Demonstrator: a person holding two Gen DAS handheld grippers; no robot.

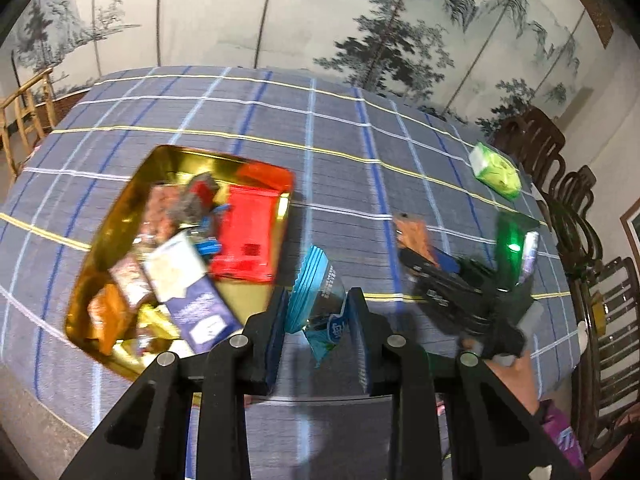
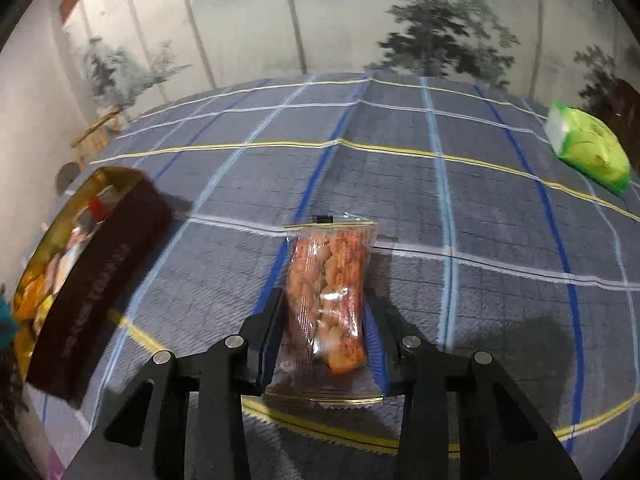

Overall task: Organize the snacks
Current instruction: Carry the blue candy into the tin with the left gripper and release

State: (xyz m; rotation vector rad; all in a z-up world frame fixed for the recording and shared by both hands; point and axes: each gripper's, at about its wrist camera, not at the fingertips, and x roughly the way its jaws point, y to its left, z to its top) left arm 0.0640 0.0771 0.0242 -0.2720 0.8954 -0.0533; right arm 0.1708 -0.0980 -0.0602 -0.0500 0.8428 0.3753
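Observation:
My left gripper [image 1: 318, 312] is shut on a small blue snack packet [image 1: 316, 300] and holds it above the tablecloth, just right of the gold tin [image 1: 120, 208]. The tin holds several snack packs, among them a red pack [image 1: 248, 236] and a navy and white box [image 1: 188, 284]. My right gripper [image 2: 324, 320] is shut on a clear packet of orange peanuts [image 2: 330, 292], held above the cloth. In the left wrist view the right gripper [image 1: 432, 252] shows to the right with that orange packet [image 1: 414, 232]. The tin [image 2: 92, 264] sits at the left in the right wrist view.
A green tissue pack [image 1: 496, 170] lies at the far right of the plaid tablecloth [image 1: 320, 128]; it also shows in the right wrist view [image 2: 586, 148]. Dark wooden chairs [image 1: 576, 216] line the table's right side. A painted screen stands behind.

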